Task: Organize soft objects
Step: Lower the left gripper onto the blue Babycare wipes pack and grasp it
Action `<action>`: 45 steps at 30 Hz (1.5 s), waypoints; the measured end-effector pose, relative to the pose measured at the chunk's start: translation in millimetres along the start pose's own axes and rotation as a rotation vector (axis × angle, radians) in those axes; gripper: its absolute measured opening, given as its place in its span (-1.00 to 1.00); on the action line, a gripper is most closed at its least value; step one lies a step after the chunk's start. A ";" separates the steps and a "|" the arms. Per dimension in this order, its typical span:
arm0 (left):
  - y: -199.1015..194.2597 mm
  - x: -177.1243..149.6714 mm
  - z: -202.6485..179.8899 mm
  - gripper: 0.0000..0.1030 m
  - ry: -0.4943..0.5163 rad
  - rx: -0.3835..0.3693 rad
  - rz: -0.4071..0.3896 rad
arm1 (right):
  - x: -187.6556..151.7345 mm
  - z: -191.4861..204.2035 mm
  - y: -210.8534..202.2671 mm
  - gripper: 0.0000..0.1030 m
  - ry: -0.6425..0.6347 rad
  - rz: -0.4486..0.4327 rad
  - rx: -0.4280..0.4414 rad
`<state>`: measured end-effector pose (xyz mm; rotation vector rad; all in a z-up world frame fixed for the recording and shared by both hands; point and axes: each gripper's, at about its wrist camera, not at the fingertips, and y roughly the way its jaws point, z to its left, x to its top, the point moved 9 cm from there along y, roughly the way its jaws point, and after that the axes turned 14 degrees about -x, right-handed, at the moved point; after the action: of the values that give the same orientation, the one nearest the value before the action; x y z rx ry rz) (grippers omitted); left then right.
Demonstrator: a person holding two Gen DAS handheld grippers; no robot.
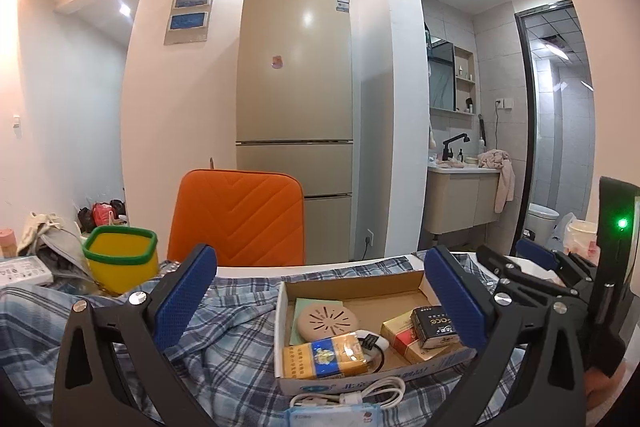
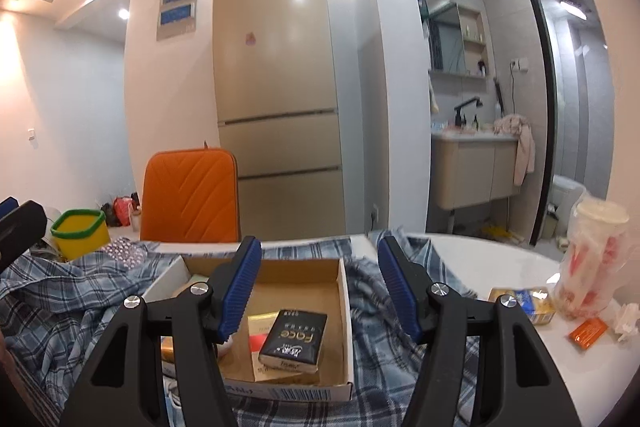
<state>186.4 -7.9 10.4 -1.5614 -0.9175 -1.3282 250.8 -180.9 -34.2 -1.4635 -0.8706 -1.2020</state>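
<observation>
A shallow cardboard box [image 1: 348,287] [image 2: 345,291] sits on a blue plaid shirt [image 1: 224,339] [image 2: 72,291] spread over the table. In the box lie a black tissue pack [image 1: 434,325] [image 2: 294,341], a yellow and blue tissue pack [image 1: 324,353], a red and gold carton [image 1: 400,335] [image 2: 262,331] and a tan round disc [image 1: 326,321]. My left gripper [image 1: 320,291] is open and empty above the box. My right gripper [image 2: 320,287] is open and empty, just above the black pack. The right gripper also shows at the right of the left wrist view [image 1: 536,267].
A white cable [image 1: 368,391] and a blue wipes pack [image 1: 332,415] lie in front of the box. A yellow bin with a green rim [image 1: 120,259] [image 2: 80,231] stands at the left. An orange chair back [image 1: 236,219] [image 2: 190,197] is behind the table. A bagged cup [image 2: 592,259], a tissue pack [image 2: 524,301] and an orange sachet [image 2: 588,333] sit at the right.
</observation>
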 end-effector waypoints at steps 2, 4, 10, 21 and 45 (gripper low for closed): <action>-5.0 -2.7 5.3 1.00 -0.005 0.007 0.007 | 3.3 2.1 -5.7 0.23 -0.007 -0.007 0.018; -10.3 -6.9 11.0 1.00 0.001 0.034 0.011 | 6.8 4.8 -10.6 0.23 -0.012 -0.007 0.040; -20.5 -29.9 25.1 1.00 -0.019 0.049 0.070 | 1.0 17.8 -18.3 0.23 -0.067 0.033 0.097; 7.6 -78.0 3.3 1.00 0.072 0.005 0.298 | -28.5 40.2 -8.5 0.23 -0.108 0.158 0.172; 56.6 -174.4 -1.0 0.73 -0.068 -0.124 0.799 | -51.3 48.2 10.6 0.23 -0.145 0.267 0.187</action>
<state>210.3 -28.9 -170.2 -1.8014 -0.1823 -0.7624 259.8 -133.2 -86.3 -1.4730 -0.8303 -0.8036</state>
